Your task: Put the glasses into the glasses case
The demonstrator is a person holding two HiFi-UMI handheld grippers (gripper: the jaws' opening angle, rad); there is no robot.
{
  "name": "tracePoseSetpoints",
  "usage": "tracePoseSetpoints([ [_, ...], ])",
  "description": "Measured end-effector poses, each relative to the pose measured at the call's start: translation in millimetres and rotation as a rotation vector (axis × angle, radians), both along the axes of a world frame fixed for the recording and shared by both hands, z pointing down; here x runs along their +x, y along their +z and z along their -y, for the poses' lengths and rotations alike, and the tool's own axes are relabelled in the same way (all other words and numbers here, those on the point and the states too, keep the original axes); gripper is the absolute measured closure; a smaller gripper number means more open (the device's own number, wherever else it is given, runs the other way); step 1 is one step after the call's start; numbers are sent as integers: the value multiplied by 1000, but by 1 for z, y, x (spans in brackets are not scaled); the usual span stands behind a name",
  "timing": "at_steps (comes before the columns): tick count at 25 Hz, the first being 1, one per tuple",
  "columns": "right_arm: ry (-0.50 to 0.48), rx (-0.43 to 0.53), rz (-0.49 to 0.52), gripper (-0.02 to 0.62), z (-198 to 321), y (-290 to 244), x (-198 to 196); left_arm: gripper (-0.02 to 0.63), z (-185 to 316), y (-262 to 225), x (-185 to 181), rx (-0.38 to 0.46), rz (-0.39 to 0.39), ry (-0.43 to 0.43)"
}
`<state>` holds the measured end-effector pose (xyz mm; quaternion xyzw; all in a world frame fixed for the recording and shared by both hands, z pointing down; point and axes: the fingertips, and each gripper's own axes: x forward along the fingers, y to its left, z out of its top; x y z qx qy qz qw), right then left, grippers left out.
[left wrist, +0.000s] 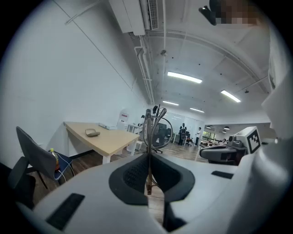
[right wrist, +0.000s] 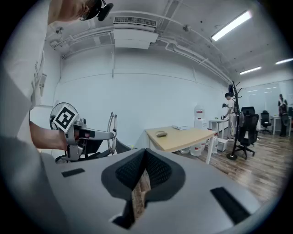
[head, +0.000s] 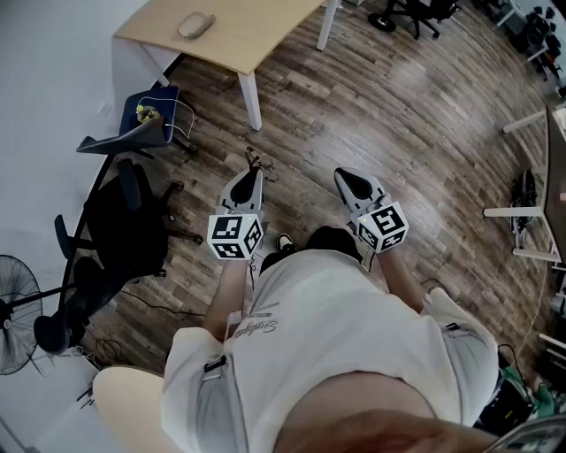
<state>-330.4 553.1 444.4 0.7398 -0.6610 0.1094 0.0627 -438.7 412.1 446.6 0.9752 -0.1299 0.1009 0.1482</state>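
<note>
I hold thin wire-frame glasses [left wrist: 154, 128] upright in my left gripper [left wrist: 149, 156], whose jaws are shut on the frame's lower part. In the head view the left gripper [head: 250, 175] hangs over the wood floor with the glasses [head: 257, 163] sticking out past its tip. My right gripper [head: 347, 177] is beside it, level with it. Its jaws [right wrist: 144, 152] are shut with nothing between them. A beige glasses case [head: 195, 25] lies closed on the light wooden table [head: 256, 40] well ahead. The case [right wrist: 161, 134] also shows in the right gripper view, and the glasses [right wrist: 112, 132] at the left there.
A black office chair [head: 119, 230] and a floor fan [head: 16, 314] stand at my left. A blue chair with a bottle [head: 149, 113] sits by the table's near corner. More chairs and white desk legs [head: 522, 212] are at the right. People stand far off.
</note>
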Motion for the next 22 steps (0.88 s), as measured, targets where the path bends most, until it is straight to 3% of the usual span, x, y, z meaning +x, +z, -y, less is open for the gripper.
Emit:
tracePoseSetpoints([
  [13,29,26,27,601,15,8,37,580,4,21,41,-35,54,55],
  [19,-15,-13,61,601,28,31,77,580,22,23,89,-85,71,28],
  [22,-59,5,24,601,47,26,108,580,37,13,123,-77,66,19],
])
